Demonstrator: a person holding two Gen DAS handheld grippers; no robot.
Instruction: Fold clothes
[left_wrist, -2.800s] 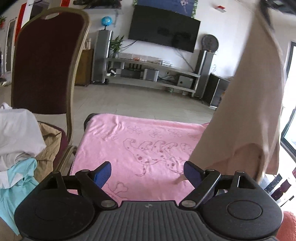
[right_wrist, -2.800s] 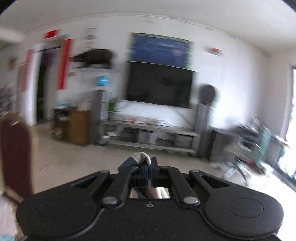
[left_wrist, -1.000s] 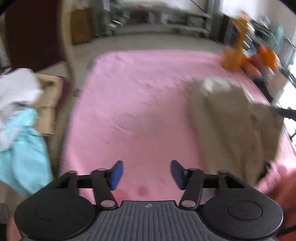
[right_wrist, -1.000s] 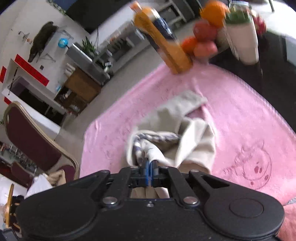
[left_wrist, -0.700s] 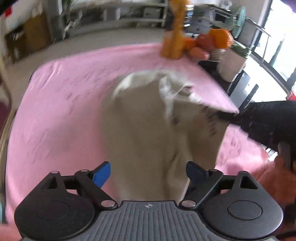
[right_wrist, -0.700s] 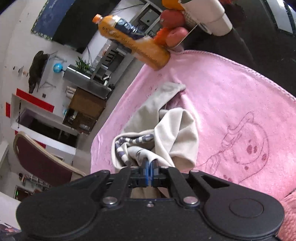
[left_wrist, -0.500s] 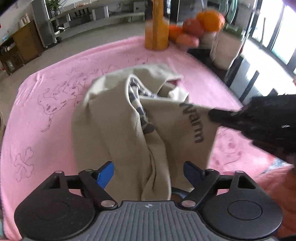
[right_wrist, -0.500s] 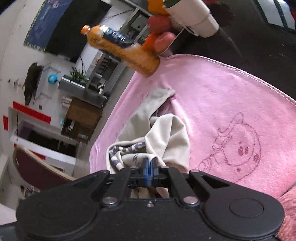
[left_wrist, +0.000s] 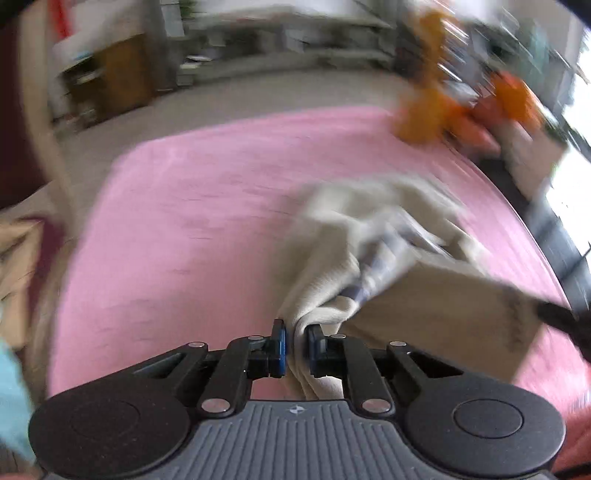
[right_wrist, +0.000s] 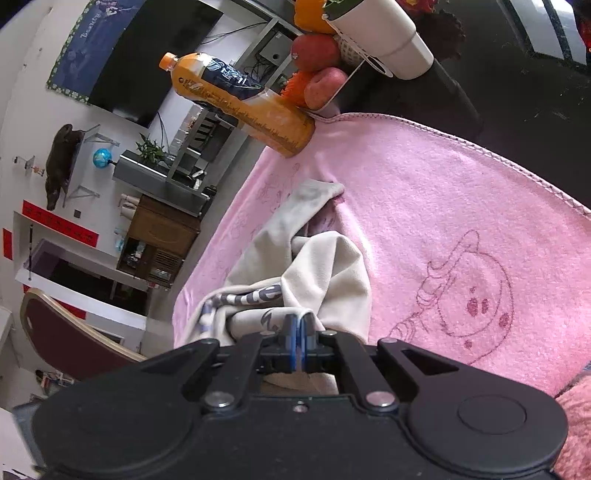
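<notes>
Home living room: wall television (right_wrist: 147, 62)

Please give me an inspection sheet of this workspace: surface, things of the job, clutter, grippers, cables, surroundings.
Surface: pink towel with cartoon prints.
Job's things: beige garment, crumpled, unfolded.
Clutter: orange drink bottle, fruit at the far edge.
Grippers: left gripper and right gripper both shut on the garment.
Cables: some below the television.
Surroundings: dark red chair, wooden cabinet.
</notes>
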